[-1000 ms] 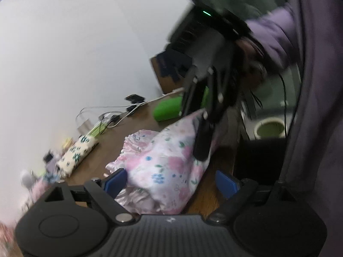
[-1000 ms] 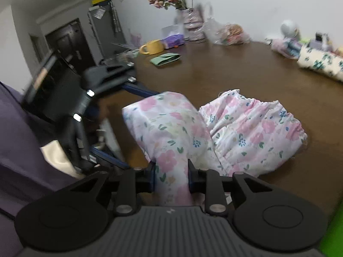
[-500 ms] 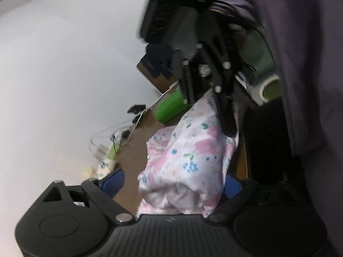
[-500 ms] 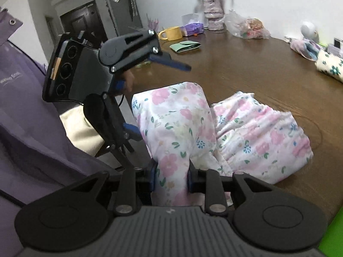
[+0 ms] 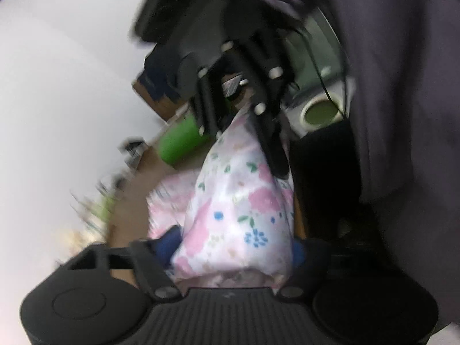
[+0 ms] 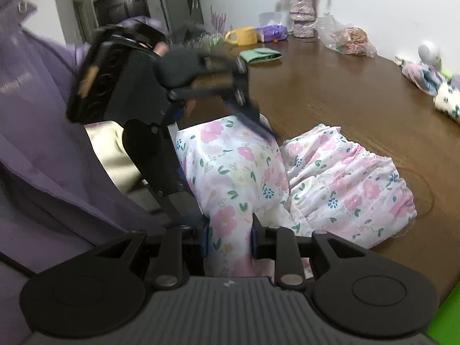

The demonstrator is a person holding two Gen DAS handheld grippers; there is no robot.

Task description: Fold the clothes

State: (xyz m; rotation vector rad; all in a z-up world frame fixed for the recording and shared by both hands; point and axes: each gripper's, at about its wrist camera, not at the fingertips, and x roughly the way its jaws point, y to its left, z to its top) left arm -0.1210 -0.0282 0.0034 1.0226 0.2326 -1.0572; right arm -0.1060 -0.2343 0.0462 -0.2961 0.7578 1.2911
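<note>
A white garment with pink and blue flowers (image 6: pixel 345 184) lies bunched on the brown table (image 6: pixel 330 92), one end lifted off it. My right gripper (image 6: pixel 230 238) is shut on that lifted end, the cloth pinched between its pads. In the left wrist view the right gripper (image 5: pixel 238 123) hangs above, holding the cloth's top. My left gripper (image 5: pixel 234 247) has a fold of the garment (image 5: pixel 238 207) filling the gap between its blue pads, and its jaws are closing on it. From the right wrist view the left gripper (image 6: pixel 224 155) straddles the raised fold, blurred.
A person in purple clothing (image 6: pixel 43 143) stands close at the table's near edge. At the far side are a yellow mug (image 6: pixel 243 36), a folded green cloth (image 6: pixel 260 55), a flower vase (image 6: pixel 302 14) and a plastic bag (image 6: pixel 348 38). A green object (image 5: pixel 181 141) lies beyond the garment.
My left gripper has rolled and come in around the raised fold, and its jaws have narrowed from wide. The right gripper kept its hold on the cloth throughout.
</note>
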